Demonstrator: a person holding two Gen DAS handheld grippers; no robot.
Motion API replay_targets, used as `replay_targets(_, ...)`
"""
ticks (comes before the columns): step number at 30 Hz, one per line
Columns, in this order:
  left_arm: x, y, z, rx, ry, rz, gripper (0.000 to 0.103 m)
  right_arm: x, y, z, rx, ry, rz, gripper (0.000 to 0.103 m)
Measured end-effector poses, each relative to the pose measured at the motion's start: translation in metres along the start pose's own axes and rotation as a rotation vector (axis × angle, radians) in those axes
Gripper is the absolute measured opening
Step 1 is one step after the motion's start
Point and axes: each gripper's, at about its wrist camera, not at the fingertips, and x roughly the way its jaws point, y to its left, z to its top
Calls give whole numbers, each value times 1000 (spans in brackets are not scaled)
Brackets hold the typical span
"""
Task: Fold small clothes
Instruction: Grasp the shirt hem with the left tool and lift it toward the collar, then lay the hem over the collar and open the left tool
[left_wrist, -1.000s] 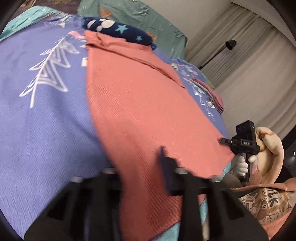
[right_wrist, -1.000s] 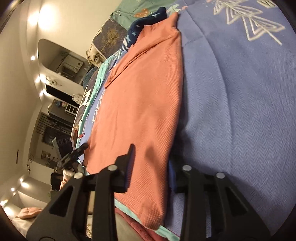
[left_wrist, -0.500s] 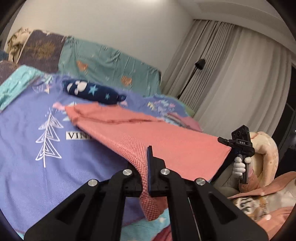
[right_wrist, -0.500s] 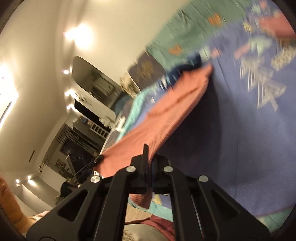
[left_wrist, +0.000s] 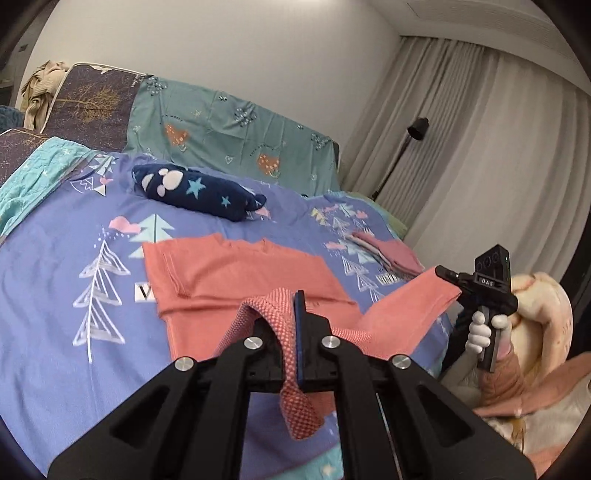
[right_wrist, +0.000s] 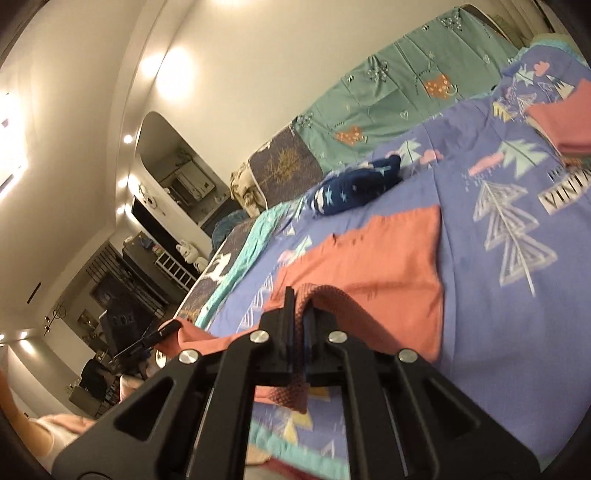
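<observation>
A salmon-pink shirt (left_wrist: 229, 280) lies on the blue patterned bedspread (left_wrist: 55, 295); it also shows in the right wrist view (right_wrist: 376, 273). My left gripper (left_wrist: 293, 332) is shut on one near corner of the shirt's hem and holds it lifted. My right gripper (right_wrist: 299, 332) is shut on the other near corner and also shows in the left wrist view (left_wrist: 448, 275), held by a gloved hand. The lifted hem hangs above the far half, which lies flat. The left gripper shows small at the left in the right wrist view (right_wrist: 162, 332).
A navy star-print bundle (left_wrist: 195, 192) lies beyond the shirt. A stack of folded pink clothes (left_wrist: 388, 251) sits at the far right of the bed. Teal pillows (left_wrist: 229, 125) line the headboard. A floor lamp (left_wrist: 415, 129) and curtains stand right.
Both grippers closed on the shirt's near hem corners, lifted them off the bed and carried them toward the shirt's far end.
</observation>
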Motion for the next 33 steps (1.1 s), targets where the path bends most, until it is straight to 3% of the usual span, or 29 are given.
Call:
replay_targets(5, 42, 25, 48, -12, -3, 34, 3, 47, -26, 50, 46, -33, -48, 4)
replay_targets(8, 82, 46, 66, 17, 26, 109, 3, 102, -57, 76, 57, -3, -121, 4)
replay_targets(14, 188, 128, 43, -120, 216, 191, 4, 190, -136, 65, 198, 161, -265, 5)
replay_targets(16, 204, 148, 30, -160, 260, 224, 5, 205, -157, 55, 237, 193, -283, 6)
replay_targets(19, 203, 161, 21, -217, 250, 190, 9, 207, -167, 50, 247, 213, -257, 7)
replay_targets(22, 192, 155, 20, -218, 244, 180, 25, 198, -165, 52, 236, 227, -232, 14)
replay_targets(25, 185, 144, 16, -205, 269, 151, 25, 187, -153, 48, 184, 254, -214, 20)
replay_targets(27, 182, 136, 14, -194, 287, 145, 16, 182, -143, 44, 149, 280, -206, 20)
replay_targets(28, 181, 132, 14, -196, 296, 134, 3, 181, -139, 43, 131, 292, -203, 18)
replay_targets(29, 180, 130, 15, -211, 300, 114, 3, 179, -135, 42, 122, 299, -197, 7)
replay_targets(33, 184, 131, 44, -251, 215, 54, 3, 180, -135, 65, 203, 235, -97, 6)
